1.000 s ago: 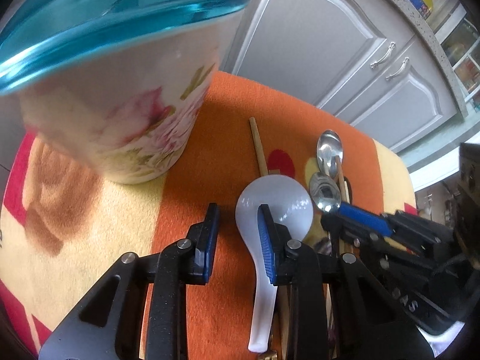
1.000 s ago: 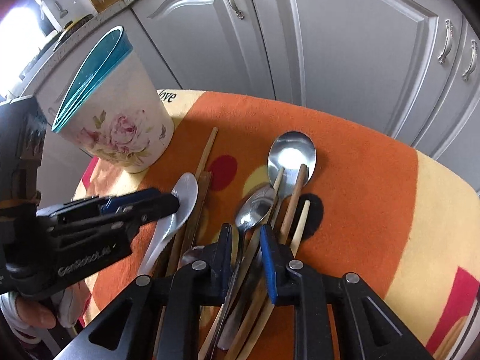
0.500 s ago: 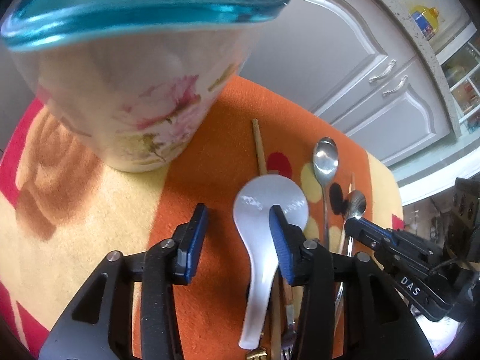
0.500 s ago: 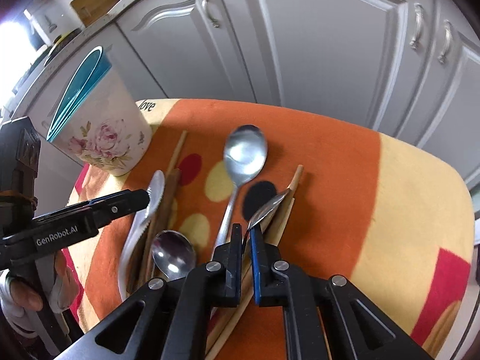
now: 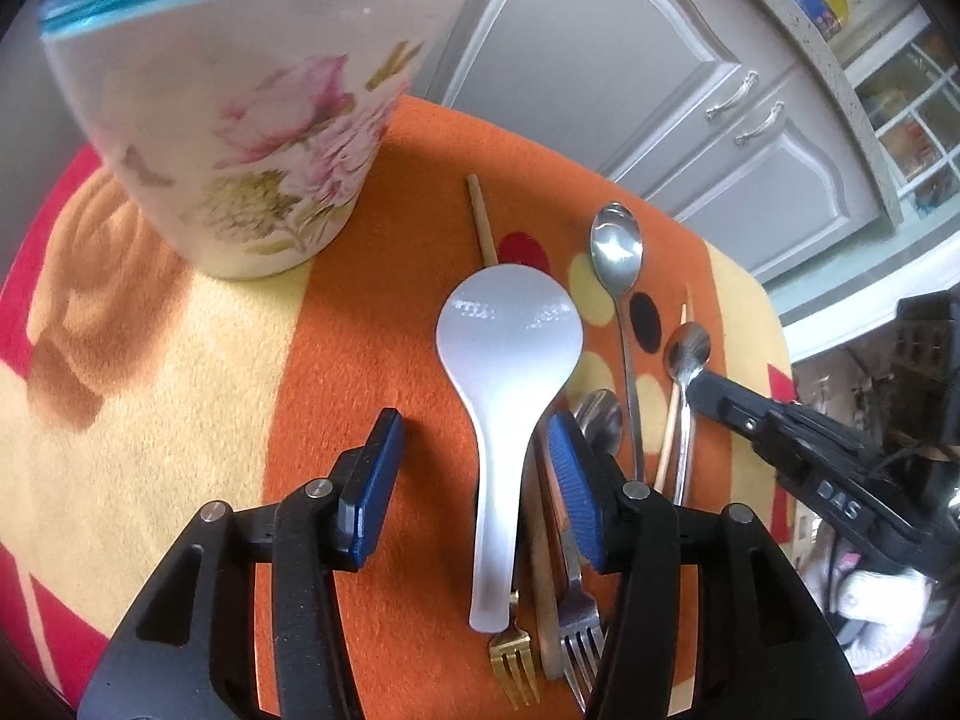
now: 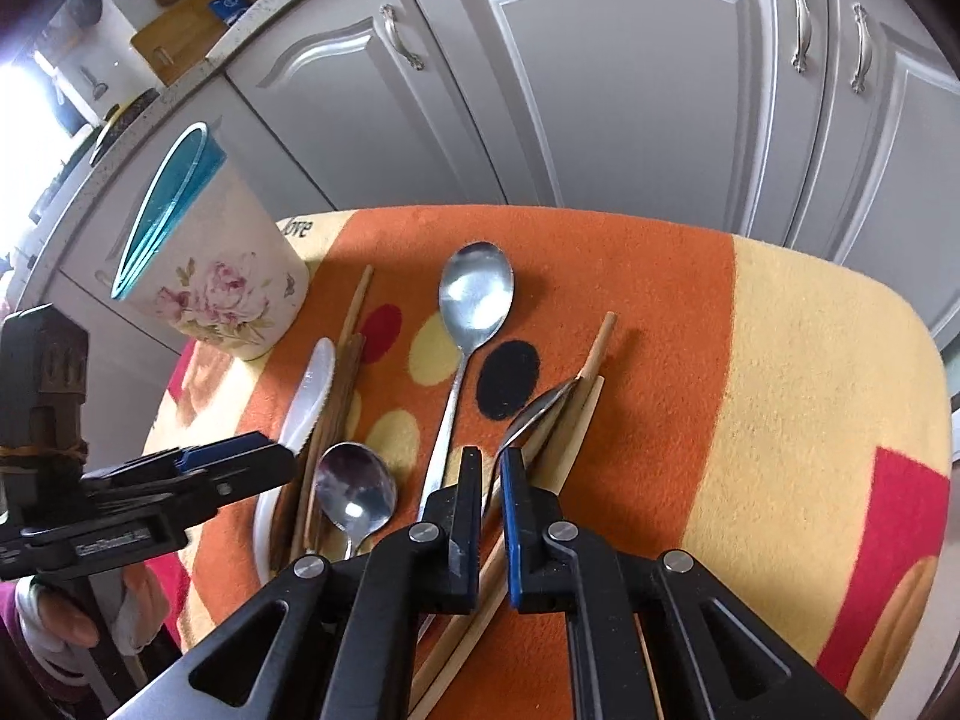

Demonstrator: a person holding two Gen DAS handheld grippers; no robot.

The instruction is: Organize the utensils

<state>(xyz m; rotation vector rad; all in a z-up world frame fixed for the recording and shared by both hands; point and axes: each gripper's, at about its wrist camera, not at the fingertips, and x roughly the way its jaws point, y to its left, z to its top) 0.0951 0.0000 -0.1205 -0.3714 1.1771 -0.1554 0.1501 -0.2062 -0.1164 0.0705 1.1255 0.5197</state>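
Observation:
A white ceramic spoon (image 5: 510, 330) lies on the orange cloth. Its handle runs between the blue pads of my left gripper (image 5: 477, 480), whose jaws are opening and do not press on it. In the right wrist view my right gripper (image 6: 491, 480) is shut on the handle of a small metal spoon (image 6: 540, 414), which is tipped on its edge over pale chopsticks (image 6: 591, 372). The floral cup (image 5: 240, 120) with a teal rim stands at the back left, also the floral cup (image 6: 222, 276). The left gripper (image 6: 264, 462) shows at the left edge.
A long metal spoon (image 6: 477, 294), a round spoon (image 6: 354, 486) and dark wooden sticks (image 6: 342, 390) lie between the grippers. A gold fork (image 5: 510, 660) and a steel fork (image 5: 582, 630) sit near my left fingers. Grey cabinets (image 6: 630, 90) stand behind the cloth (image 6: 780, 390).
My left jaws have widened around the white spoon's handle. The right gripper closed on the small metal spoon and carried it to the right, away from the other spoons.

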